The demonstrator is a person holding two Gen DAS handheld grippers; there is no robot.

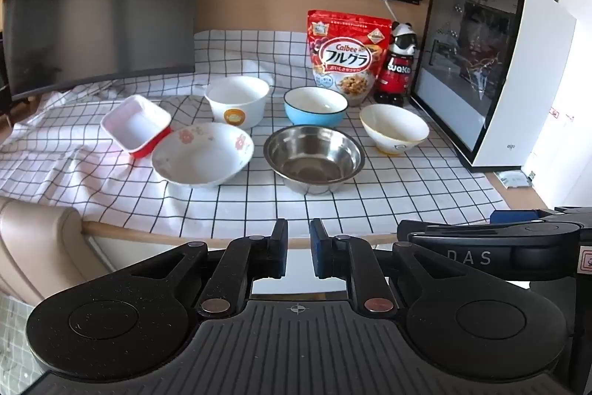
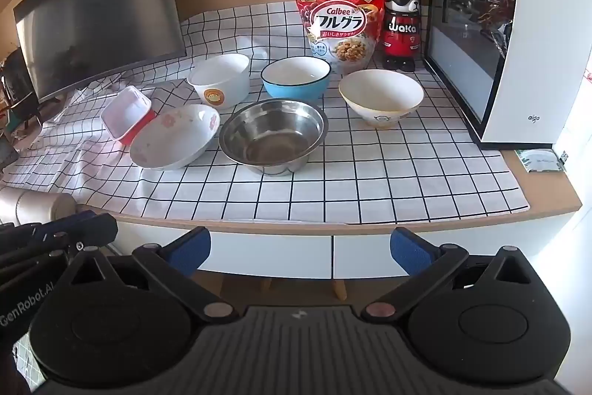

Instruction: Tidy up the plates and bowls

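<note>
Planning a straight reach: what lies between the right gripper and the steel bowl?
Only bare checked cloth between right gripper and steel bowl, per right wrist view.

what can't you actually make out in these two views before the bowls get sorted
- Red-and-white square container: it leans against the floral bowl, so its base is hidden in both views.
- Cereal bag: its lower edge sits behind the blue bowl; the small print is too small to read.
- White case: cut off by the right wrist frame edge; glare on its glass hides the inside.
- Steel bowl: reflections hide whether it is clean.
</note>
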